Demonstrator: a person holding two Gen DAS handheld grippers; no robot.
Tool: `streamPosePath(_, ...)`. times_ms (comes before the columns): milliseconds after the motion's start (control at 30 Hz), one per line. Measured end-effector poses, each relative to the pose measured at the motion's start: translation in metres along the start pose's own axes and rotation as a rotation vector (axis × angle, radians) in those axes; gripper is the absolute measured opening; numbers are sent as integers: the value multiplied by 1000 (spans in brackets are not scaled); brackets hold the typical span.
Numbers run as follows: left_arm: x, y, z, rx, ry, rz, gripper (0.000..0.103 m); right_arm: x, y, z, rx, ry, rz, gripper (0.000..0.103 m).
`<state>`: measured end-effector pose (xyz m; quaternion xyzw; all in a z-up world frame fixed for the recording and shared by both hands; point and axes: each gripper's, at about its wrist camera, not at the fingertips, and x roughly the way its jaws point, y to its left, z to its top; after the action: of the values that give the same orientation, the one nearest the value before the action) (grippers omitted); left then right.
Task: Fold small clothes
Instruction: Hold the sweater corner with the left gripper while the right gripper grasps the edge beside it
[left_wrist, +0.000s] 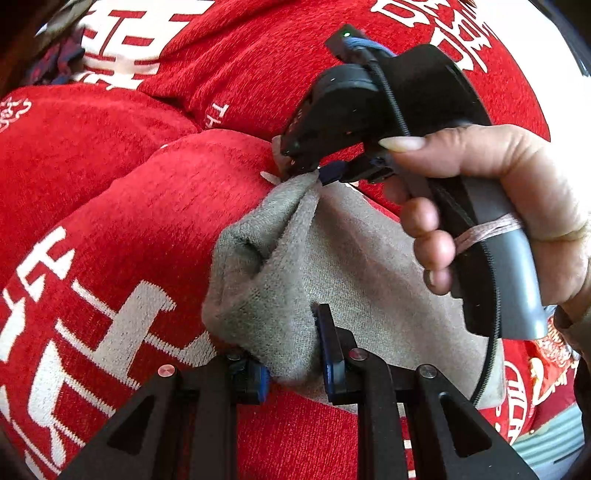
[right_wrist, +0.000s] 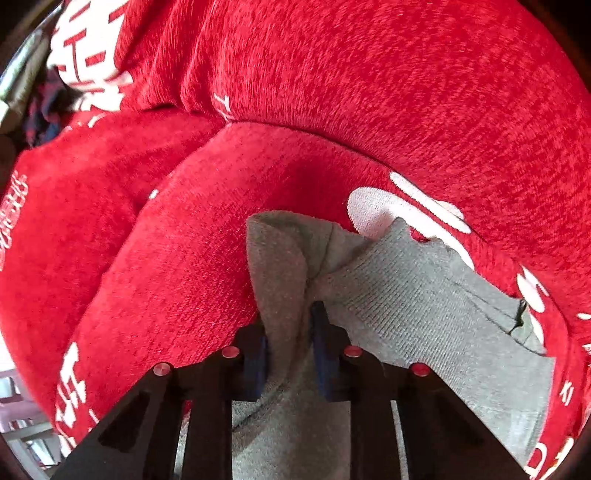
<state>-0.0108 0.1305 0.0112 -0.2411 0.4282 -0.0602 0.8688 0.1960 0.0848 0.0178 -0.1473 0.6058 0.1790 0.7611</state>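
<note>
A small grey knit cloth (left_wrist: 288, 266) lies bunched on a red blanket (left_wrist: 129, 221). My left gripper (left_wrist: 295, 365) is shut on the cloth's near edge, which bulges up between its blue pads. A hand (left_wrist: 517, 192) holds my right gripper (left_wrist: 314, 173), and its tips pinch the cloth's far corner into a peak. In the right wrist view the grey cloth (right_wrist: 424, 306) spreads to the right, and a raised fold of it is squeezed in my right gripper (right_wrist: 290, 343).
The red blanket (right_wrist: 369, 92) has white woven characters and lies in thick soft folds on all sides. A dark plaid fabric (left_wrist: 59, 59) sits at the far left. A patterned red and gold item (left_wrist: 546, 354) shows at the right edge.
</note>
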Motion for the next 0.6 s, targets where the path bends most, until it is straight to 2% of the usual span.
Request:
streamPosePath(267, -31, -37, -5, 148, -81, 102, 22, -35, -26, 2, 16, -71, 132, 22)
streamPosePath(600, -47, -78, -1, 230, -91, 143, 22, -69, -63, -1, 36, -109, 227, 22)
